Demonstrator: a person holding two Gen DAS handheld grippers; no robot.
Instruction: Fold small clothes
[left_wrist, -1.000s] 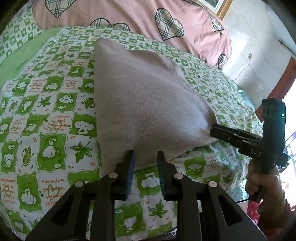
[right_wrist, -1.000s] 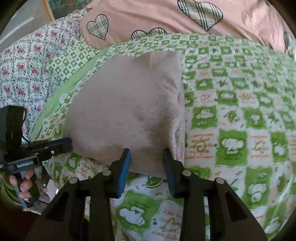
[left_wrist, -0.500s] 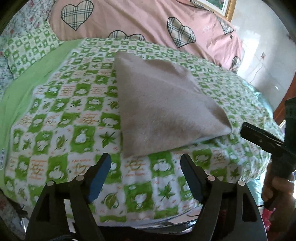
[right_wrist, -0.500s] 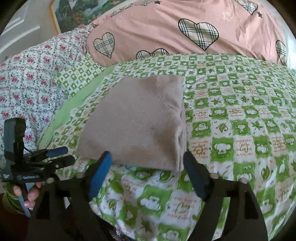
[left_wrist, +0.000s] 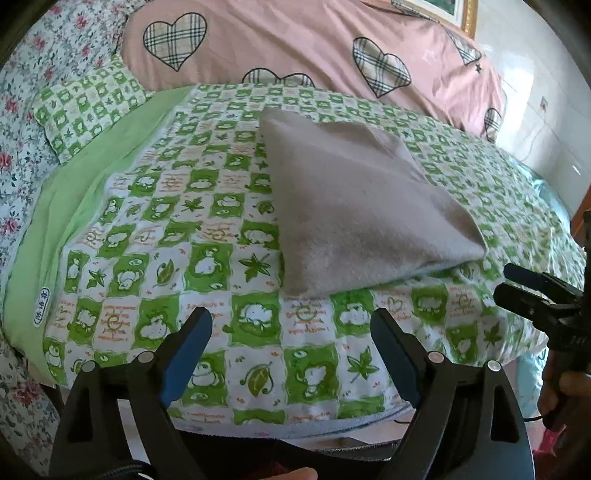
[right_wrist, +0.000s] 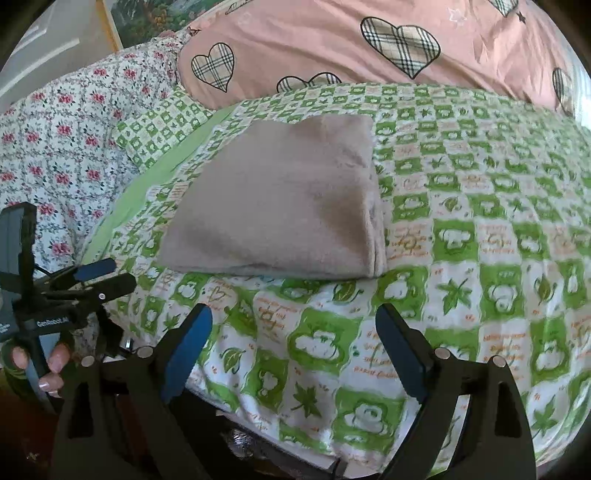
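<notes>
A folded beige fleece garment (left_wrist: 354, 206) (right_wrist: 284, 199) lies flat on the green-and-white checked bedsheet (left_wrist: 221, 266) (right_wrist: 461, 240). My left gripper (left_wrist: 290, 321) hovers over the sheet just short of the garment's near edge, jaws opening wide, nothing between them. My right gripper (right_wrist: 293, 315) is likewise back from the near edge, jaws opening, with only sheet between them. In the left wrist view the right gripper (left_wrist: 511, 284) shows at the right edge. In the right wrist view the left gripper (right_wrist: 118, 275) shows at the left, held by a hand (right_wrist: 44, 365).
A pink quilt with plaid hearts (left_wrist: 314, 48) (right_wrist: 369, 44) lies behind the garment. A floral quilt (right_wrist: 66, 129) and a green checked pillow (left_wrist: 88, 107) sit to the left. The bed's front edge (left_wrist: 295, 421) runs just under the grippers.
Both grippers were shut on the garment's near edge. They have let go, opened wide and drawn back toward the bed's front edge. The garment has settled flat.
</notes>
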